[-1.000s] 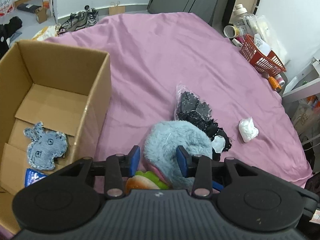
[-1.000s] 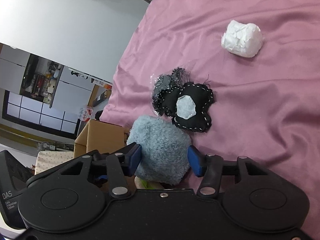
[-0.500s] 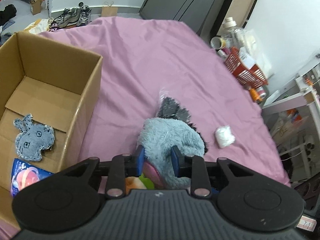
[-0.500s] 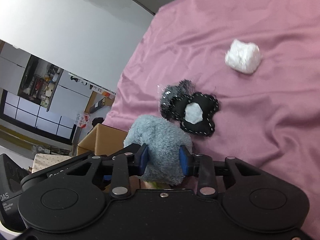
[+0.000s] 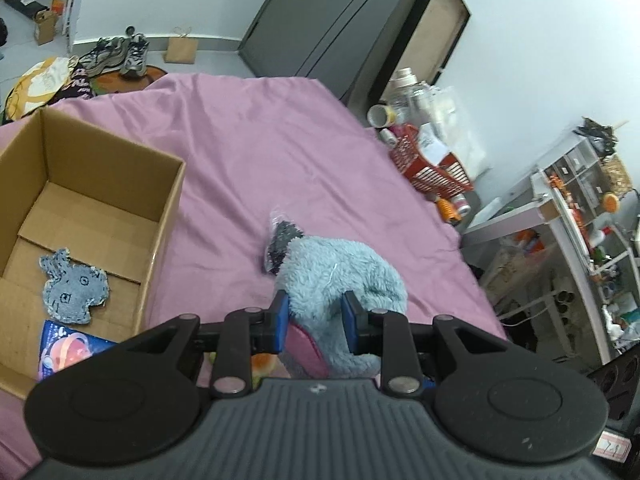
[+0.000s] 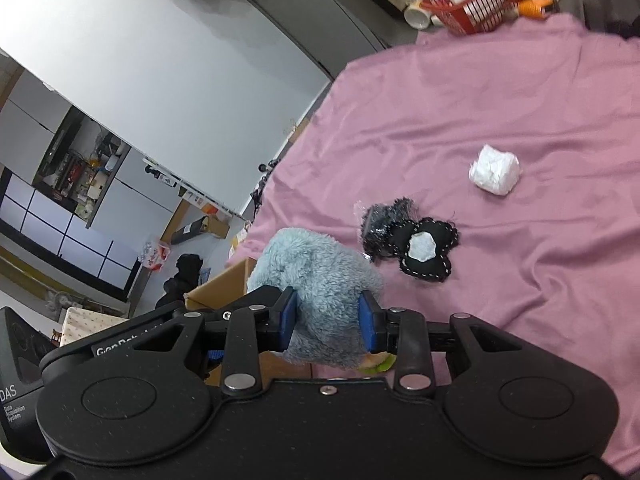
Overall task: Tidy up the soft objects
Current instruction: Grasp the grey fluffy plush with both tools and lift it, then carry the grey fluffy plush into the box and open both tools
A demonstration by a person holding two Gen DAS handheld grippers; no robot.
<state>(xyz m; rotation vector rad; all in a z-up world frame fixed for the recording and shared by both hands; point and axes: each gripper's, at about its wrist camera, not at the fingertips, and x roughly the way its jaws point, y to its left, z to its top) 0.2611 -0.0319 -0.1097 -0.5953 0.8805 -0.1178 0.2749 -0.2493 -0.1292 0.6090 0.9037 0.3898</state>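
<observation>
A fluffy light-blue plush toy (image 5: 340, 272) with a pink patch is lifted above the pink bedspread (image 5: 248, 152). My left gripper (image 5: 315, 316) is shut on one part of it, and my right gripper (image 6: 328, 316) is shut on the blue plush toy (image 6: 316, 276) from the other side. An open cardboard box (image 5: 160, 248) stands at the left with a denim animal patch (image 5: 74, 287) and a blue packet (image 5: 68, 352) inside. On the bedspread (image 6: 500, 100) lie a black fabric piece with white stitching (image 6: 424, 250), a dark bagged item (image 6: 378, 224) and a white crumpled wad (image 6: 496, 170).
A red basket (image 5: 436, 164) with bottles and cups sits past the bed's far right corner. White shelving (image 5: 576, 216) stands to the right of the bed. Shoes (image 5: 120, 54) and a paper bag (image 5: 181, 49) are on the floor beyond it. An orange-and-green soft thing (image 6: 378, 362) peeks below the plush.
Both grippers closed on the blue plush toy and raised it off the bed. The black fabric piece, bagged item and white wad stayed where they were.
</observation>
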